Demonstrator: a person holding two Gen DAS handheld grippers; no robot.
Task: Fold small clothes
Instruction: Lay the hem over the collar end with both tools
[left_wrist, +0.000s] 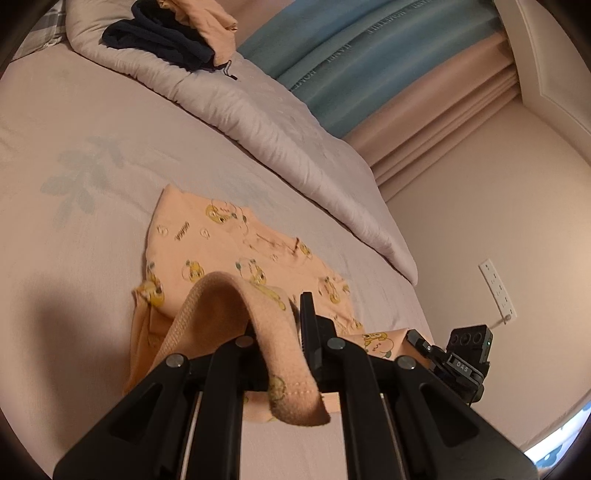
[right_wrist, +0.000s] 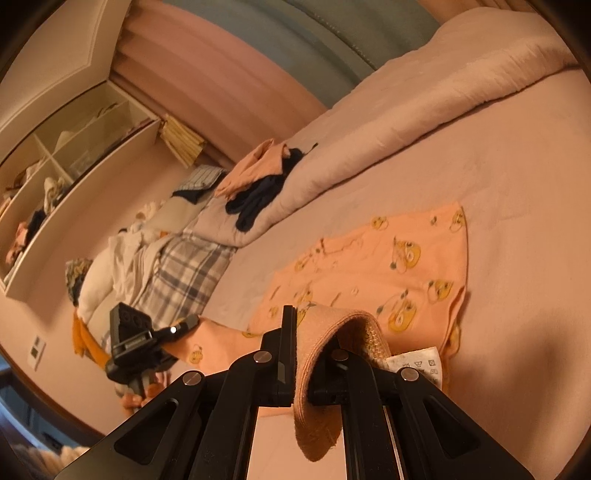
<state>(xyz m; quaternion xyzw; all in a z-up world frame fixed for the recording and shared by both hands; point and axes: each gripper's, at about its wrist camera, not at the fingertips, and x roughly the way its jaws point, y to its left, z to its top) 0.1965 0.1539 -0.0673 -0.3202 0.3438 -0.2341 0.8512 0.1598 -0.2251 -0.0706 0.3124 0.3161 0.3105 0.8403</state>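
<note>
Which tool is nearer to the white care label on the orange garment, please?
Right. The right tool clamps the ribbed waistband just beside the care label; the left tool holds the orange garment at its other end, clearly farther off.

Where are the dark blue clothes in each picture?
Left wrist view: the dark clothes lie at the top left, on the quilt.
Right wrist view: the dark clothes lie left of the middle, on the quilt's edge.
Shared landmark: the peach garment touching them.
</note>
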